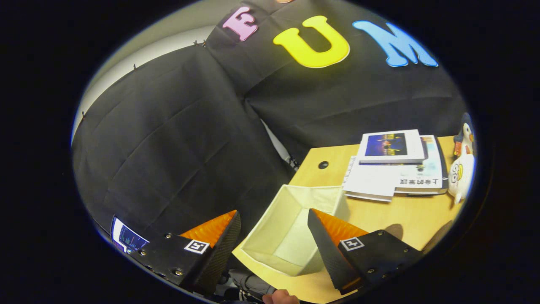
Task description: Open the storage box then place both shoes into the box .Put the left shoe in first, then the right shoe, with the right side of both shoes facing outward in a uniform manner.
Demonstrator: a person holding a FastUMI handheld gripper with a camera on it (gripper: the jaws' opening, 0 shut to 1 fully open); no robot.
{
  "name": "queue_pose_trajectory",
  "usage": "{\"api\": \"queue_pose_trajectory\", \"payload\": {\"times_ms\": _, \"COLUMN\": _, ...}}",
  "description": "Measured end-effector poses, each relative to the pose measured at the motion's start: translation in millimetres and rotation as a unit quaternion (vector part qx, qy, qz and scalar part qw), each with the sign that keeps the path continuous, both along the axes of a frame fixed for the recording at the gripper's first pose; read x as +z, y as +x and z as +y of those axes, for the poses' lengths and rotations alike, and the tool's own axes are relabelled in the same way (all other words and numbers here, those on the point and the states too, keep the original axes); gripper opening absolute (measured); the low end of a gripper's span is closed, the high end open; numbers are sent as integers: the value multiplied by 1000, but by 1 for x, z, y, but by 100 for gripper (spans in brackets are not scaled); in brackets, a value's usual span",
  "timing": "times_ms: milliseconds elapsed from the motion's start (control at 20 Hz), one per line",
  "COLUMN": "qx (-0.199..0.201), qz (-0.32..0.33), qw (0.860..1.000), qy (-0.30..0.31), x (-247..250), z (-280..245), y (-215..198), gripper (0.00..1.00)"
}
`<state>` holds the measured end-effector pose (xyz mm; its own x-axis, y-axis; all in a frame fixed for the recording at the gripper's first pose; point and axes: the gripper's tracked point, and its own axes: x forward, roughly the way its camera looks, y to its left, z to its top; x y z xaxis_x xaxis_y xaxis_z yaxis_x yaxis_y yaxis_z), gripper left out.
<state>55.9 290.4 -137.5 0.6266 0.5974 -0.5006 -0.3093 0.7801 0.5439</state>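
Note:
The cream fabric storage box (291, 230) stands open-topped near the left corner of the wooden table (400, 215), and its inside looks bare. My gripper (274, 217) hovers above it, open, with a wide gap between the fingers and nothing held. The box shows in that gap, just ahead of the fingers. The left finger (213, 242) hangs past the table's left edge, while the right finger (333, 240) is over the box's right wall.
A stack of books and papers (394, 166) lies on the table beyond the box, to its right. A penguin toy (462, 164) stands at the far right. A round cable hole (323, 164) is near the table's back edge. A hand (280, 297) shows below the fingers.

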Motion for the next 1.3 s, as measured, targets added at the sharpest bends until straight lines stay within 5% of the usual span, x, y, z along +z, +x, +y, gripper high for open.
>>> {"api": "queue_pose_trajectory", "payload": {"times_ms": 600, "qx": -101, "qz": 20, "qw": 986, "qy": -130, "x": -78, "z": -146, "y": -49, "gripper": 97}}
{"api": "queue_pose_trajectory", "payload": {"times_ms": 1300, "qx": -95, "qz": 130, "qw": 970, "qy": -182, "x": -198, "z": -165, "y": -86, "gripper": 97}}
